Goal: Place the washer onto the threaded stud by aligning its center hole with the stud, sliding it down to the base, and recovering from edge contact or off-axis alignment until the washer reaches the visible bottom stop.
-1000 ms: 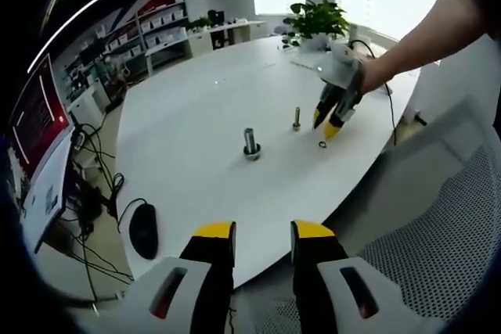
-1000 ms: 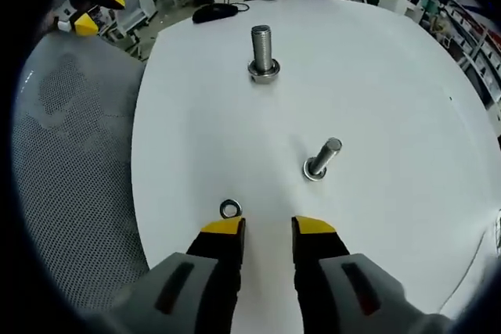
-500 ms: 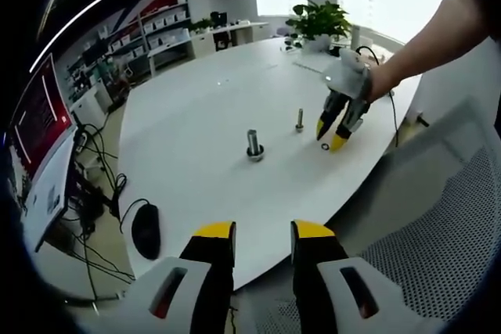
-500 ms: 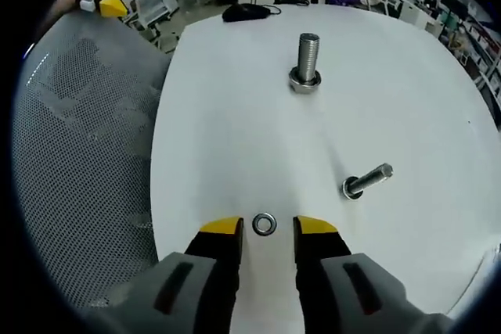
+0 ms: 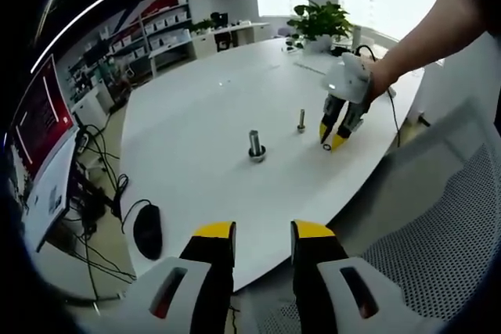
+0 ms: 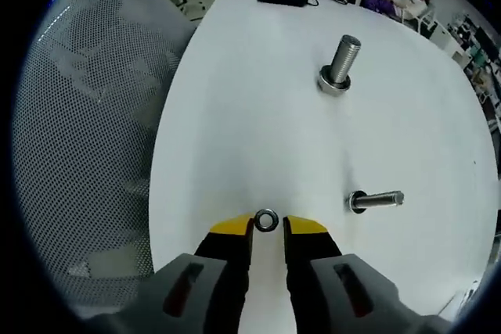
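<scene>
In the left gripper view the left tool hangs released off the white bench; a mouse lies near, and the right tool meets the bench beside two studs. In the right gripper view the washer lies flat between the right tool's tips; whether they pinch it I cannot tell, with the small stud beside and the large stud beyond

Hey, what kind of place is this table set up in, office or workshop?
Most likely an open-plan office or lab. A large white table stands among shelving, a potted plant sits by bright windows, a computer mouse lies on the table, and a mesh chair stands beside it.
</scene>
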Available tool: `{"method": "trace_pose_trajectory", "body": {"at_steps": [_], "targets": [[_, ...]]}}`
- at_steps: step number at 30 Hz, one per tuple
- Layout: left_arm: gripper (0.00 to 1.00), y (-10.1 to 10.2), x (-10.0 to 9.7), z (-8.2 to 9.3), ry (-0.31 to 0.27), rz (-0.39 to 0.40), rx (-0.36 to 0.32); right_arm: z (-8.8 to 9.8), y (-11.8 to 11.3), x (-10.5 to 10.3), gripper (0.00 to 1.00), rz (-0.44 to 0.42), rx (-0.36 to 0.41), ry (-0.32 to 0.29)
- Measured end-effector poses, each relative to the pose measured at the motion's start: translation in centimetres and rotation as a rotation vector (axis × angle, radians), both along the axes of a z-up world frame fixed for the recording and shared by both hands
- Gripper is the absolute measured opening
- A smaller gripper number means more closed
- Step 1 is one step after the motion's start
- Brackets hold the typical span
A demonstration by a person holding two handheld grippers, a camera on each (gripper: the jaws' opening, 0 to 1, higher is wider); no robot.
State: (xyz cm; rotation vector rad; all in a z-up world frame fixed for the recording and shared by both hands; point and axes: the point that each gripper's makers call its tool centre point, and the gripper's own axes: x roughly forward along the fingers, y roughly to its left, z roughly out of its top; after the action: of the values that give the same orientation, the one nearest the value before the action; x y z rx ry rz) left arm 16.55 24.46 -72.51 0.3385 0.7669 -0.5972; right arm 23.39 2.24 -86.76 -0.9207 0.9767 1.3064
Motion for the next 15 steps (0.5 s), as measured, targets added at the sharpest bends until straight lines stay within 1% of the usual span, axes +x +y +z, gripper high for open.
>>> {"method": "trace_pose_trajectory", "body": {"at_steps": [2, 4, 6, 9, 13, 15], "targets": [[0.26, -0.01, 0.00, -0.02, 0.000, 0.000, 0.001, -0.03, 0.03, 0.03, 0.18, 0.002, -0.019, 0.007], [0.26, 0.00, -0.01, -0.03, 0.000, -0.001, 0.004, 0.02, -0.06, -0.05, 0.18, 0.040, -0.059, -0.004], [0.26, 0.00, -0.03, -0.03, 0.001, -0.002, 0.005, -0.04, 0.01, -0.07, 0.16, 0.054, -0.094, -0.013], [0.26, 0.01, -0.04, -0.01, 0.001, -0.001, 0.005, -0.14, 0.15, 0.01, 0.15, 0.036, -0.168, -0.016], [0.26, 0.05, 0.01, -0.07, 0.001, -0.001, 0.005, -0.28, 0.22, 0.07, 0.15, 0.027, -0.222, -0.022], [0.26, 0.06, 0.01, -0.03, 0.000, -0.001, 0.006, -0.32, 0.18, 0.04, 0.15, 0.018, -0.236, -0.031]]}}
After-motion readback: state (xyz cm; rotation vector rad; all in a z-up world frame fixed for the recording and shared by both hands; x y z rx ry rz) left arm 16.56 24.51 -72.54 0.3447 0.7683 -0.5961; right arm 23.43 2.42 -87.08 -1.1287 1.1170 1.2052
